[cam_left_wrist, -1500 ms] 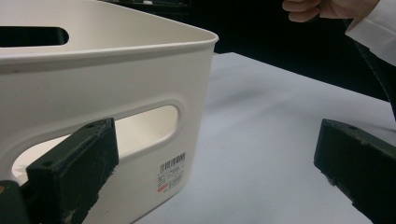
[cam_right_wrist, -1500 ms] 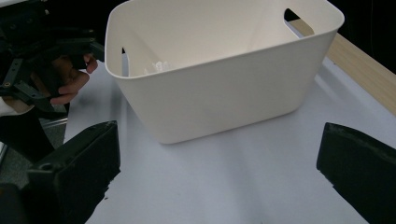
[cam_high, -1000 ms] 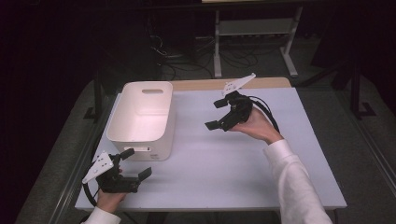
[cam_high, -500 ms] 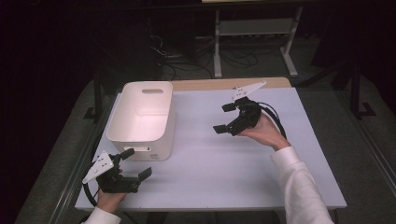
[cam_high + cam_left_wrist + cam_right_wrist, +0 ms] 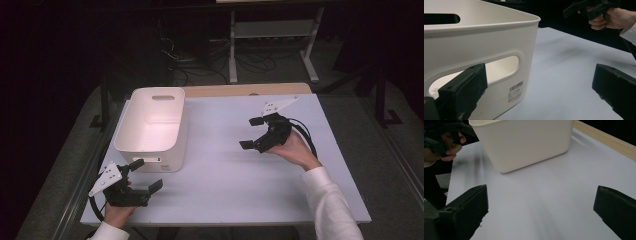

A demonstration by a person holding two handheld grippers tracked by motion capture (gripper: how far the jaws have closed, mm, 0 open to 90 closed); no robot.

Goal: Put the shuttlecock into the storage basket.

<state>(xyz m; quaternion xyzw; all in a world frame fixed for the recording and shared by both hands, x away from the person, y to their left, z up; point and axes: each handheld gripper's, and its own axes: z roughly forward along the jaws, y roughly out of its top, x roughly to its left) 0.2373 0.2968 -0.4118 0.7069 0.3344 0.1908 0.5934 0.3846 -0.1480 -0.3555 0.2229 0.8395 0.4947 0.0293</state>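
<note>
Both claws are standing with their black jaws wide apart and nothing between them: the left claw is sitting low at the lower left of the high view, just beside the near end of the white rectangular plastic bin, and the right claw is hovering right of centre over the pale lavender worktop, well apart from the bin. In the left gripper view one jaw is lying close against the bin's end wall, below its oval handle slot, though I cannot tell whether it is touching. The bin is standing upright at the left of the worktop and is looking empty. If the step is taking hold of the bin, the left claw is probably needing to rise so one jaw passes inside the rim and the other stays outside, closing squarely on the wall near the slot, while the right claw is coming in to steady the far side. Counting: one bin, two claws, one worktop.
</note>
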